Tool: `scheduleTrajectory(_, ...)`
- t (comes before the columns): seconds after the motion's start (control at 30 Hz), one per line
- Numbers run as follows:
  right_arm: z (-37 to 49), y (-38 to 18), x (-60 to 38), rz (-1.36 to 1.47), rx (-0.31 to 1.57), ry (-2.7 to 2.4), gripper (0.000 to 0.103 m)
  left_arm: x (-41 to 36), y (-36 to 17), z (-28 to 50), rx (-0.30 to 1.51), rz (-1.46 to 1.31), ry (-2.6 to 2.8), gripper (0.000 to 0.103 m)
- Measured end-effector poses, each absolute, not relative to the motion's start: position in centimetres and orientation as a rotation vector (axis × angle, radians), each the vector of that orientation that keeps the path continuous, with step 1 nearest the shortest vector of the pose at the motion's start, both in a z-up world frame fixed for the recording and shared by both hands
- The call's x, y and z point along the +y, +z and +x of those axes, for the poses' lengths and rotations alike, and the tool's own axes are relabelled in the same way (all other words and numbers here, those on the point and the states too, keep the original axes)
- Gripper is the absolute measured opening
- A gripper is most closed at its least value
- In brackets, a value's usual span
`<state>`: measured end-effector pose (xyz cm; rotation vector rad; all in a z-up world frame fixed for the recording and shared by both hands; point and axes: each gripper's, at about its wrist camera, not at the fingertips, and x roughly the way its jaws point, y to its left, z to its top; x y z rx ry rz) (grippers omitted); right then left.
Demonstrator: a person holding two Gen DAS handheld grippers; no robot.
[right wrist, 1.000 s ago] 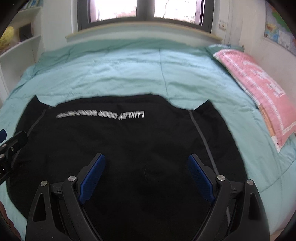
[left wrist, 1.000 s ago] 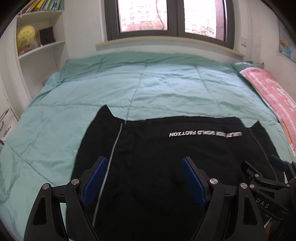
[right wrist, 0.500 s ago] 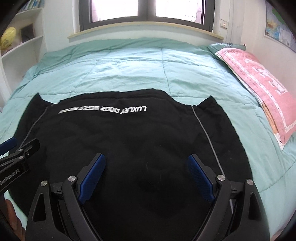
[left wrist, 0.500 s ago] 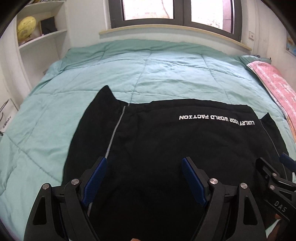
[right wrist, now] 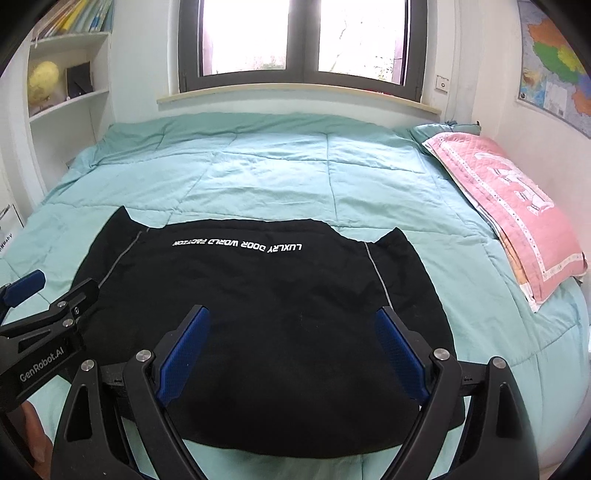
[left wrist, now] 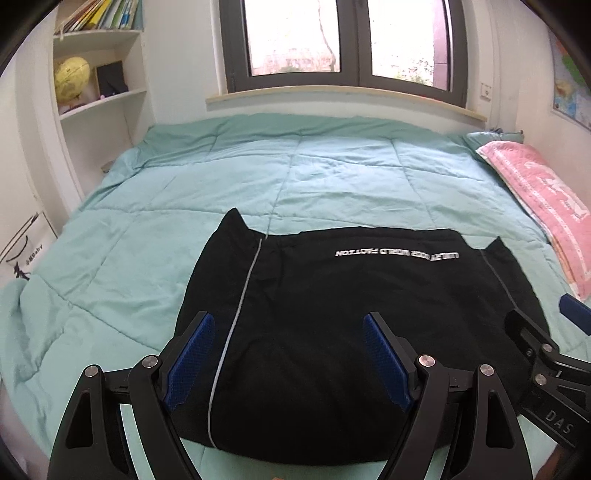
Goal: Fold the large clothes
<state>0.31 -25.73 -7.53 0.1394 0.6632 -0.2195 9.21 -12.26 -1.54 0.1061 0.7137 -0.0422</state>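
Your left claw (left wrist: 288, 354) and right claw (right wrist: 291, 350) both gape empty above the folded black garment (right wrist: 258, 314) lying flat on the green quilt (right wrist: 277, 166).

Mint-green quilted duvet (left wrist: 184, 206) spread across the bed, lightly creased. Pink patterned pillow (right wrist: 517, 206) along the right edge, over a green one (right wrist: 439, 129) near the wall. Dark-framed window (right wrist: 299, 40) above a pale sill (left wrist: 332, 96), bright outside. White corner shelves (left wrist: 107, 99) at left: yellow globe (left wrist: 72, 75), small dark frame (left wrist: 110, 77), row of books (left wrist: 103, 14) on top. Coloured map (right wrist: 554, 66) and a wall switch (right wrist: 442, 83) at right. White printed bag (left wrist: 24, 254) beside the bed, lower left.
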Motion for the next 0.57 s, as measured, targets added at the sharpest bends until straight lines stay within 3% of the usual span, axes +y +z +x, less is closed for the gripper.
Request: scheduleTrajectory(0.57,-0.3,-7.4,-25.3,0.158,0.666,-0.219,0.092,-12.5,-0.4,7.2,0.659,0.144,-0.037,0.083)
